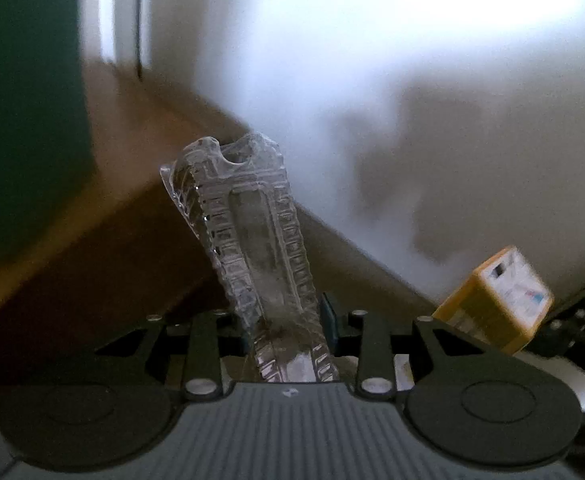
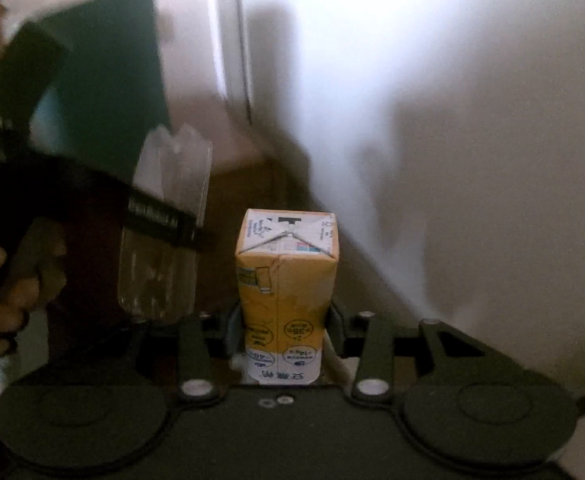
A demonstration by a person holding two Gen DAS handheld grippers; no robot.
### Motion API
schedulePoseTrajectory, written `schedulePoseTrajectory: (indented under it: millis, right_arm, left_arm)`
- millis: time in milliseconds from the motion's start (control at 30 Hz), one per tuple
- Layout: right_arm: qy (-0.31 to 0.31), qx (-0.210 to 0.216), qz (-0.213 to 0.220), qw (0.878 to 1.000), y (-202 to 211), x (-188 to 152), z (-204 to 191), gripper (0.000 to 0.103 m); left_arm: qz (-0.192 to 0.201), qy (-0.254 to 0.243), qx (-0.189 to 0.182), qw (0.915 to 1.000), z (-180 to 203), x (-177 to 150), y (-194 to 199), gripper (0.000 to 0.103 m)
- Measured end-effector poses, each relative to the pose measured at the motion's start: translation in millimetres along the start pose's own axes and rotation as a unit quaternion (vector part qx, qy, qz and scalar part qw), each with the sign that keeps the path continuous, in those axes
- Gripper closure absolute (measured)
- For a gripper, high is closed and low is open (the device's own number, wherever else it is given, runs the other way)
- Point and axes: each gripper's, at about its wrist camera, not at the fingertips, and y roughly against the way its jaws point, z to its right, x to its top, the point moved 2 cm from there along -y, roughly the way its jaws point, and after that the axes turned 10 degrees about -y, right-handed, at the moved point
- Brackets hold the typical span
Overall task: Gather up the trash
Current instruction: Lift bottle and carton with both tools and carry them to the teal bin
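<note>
Left wrist view: the left gripper (image 1: 288,320) is clamped on a clear crushed bottle (image 1: 252,240), which stands up between the jaws and leans toward 11 o'clock. At 4 o'clock from it, near the frame's right edge, shows the top of a yellow carton (image 1: 496,300), carried by the other tool. Behind both runs a white wall (image 1: 412,60), with a brown floor (image 1: 132,128) at 10 o'clock and a dark green block (image 1: 24,120) far left; what that block is I cannot tell through the blur.

Right wrist view: the right gripper (image 2: 284,332) is closed on the carton (image 2: 286,280), which stands upright in the middle of the frame with its folded end pointing away from the camera. At 9 o'clock from the carton the bottle (image 2: 168,220) appears again, blurred, with the black finger of the left tool across it. The person's hand (image 2: 8,288) wraps that tool's handle at the left edge. The green block (image 2: 108,80) sits at 11 o'clock.

Judging from this, the picking-up part is done for two pieces: each tool has one item firmly held and clear of any surface, neither touching the other. What is left is the drop-off. No bin or bag can be made out in either view, so where the items should go is not shown, nor whether more trash lies elsewhere. Both items look light and crushable, so the grips need only be kept steady until release.
</note>
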Motion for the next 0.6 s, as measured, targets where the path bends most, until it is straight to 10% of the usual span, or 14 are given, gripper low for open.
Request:
schedulePoseTrajectory:
  millis: [600]
  right_arm:
    - [0.042, 0.09, 0.186, 0.977, 121.4, 182.1, -111.6, 0.062]
  left_arm:
    - [0.158, 0.018, 0.074, 0.9846, -113.4, 86.3, 220.9, 0.07]
